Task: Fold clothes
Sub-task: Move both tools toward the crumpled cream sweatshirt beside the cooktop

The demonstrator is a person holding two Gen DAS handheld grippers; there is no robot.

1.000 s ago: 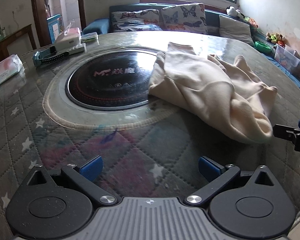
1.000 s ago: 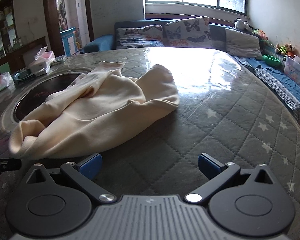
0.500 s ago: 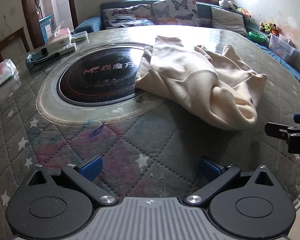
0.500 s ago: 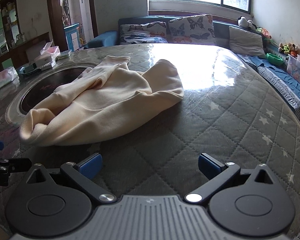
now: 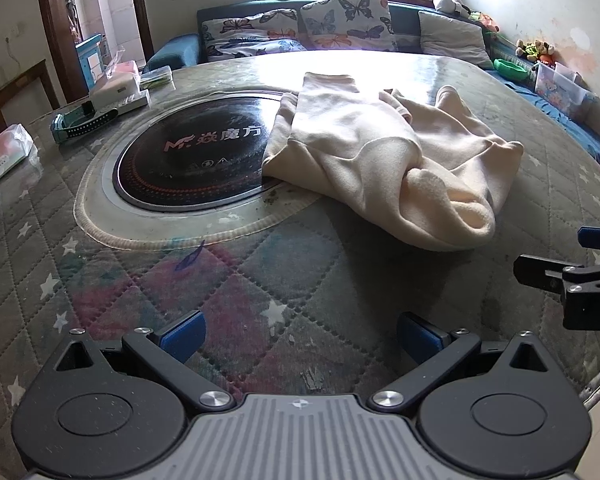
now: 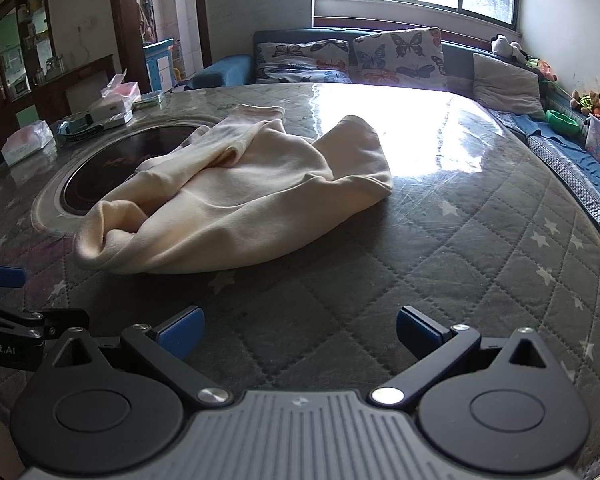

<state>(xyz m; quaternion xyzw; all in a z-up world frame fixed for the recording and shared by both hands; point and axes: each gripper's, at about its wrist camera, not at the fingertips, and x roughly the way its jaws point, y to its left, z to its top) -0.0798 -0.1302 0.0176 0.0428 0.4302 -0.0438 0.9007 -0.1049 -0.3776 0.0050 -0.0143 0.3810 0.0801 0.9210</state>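
Left wrist view took in the big round table (image 5: 260,280) first, its top covered by a grey quilted cloth with small stars under a glossy sheet, filling nearly the whole picture. Behind it, toward twelve o'clock, ran a blue sofa (image 5: 180,46) with butterfly cushions (image 5: 346,20) below a bright window. Set into the table toward ten o'clock was a round black cooktop (image 5: 192,156) with a printed logo.

The cream garment (image 5: 384,156) lay crumpled in a loose heap at about one o'clock from the left gripper, its left edge overlapping the cooktop's rim, one rolled end pointing down toward the near side of the table. In the right wrist view the same garment (image 6: 236,196) sat at about eleven o'clock, well ahead of the fingers and touching neither gripper.

The left gripper (image 5: 300,334) hung low over the near edge of the table with its blue-tipped fingers spread wide apart and nothing between them. The right gripper (image 6: 300,332) was likewise spread wide and empty, over bare quilted cloth. Each showed at the edge of the other's view, side by side.

At ten o'clock, near the far rim, stood a white box (image 5: 118,94) and a teal tool (image 5: 84,122), and at nine o'clock a tissue pack (image 5: 4,156).
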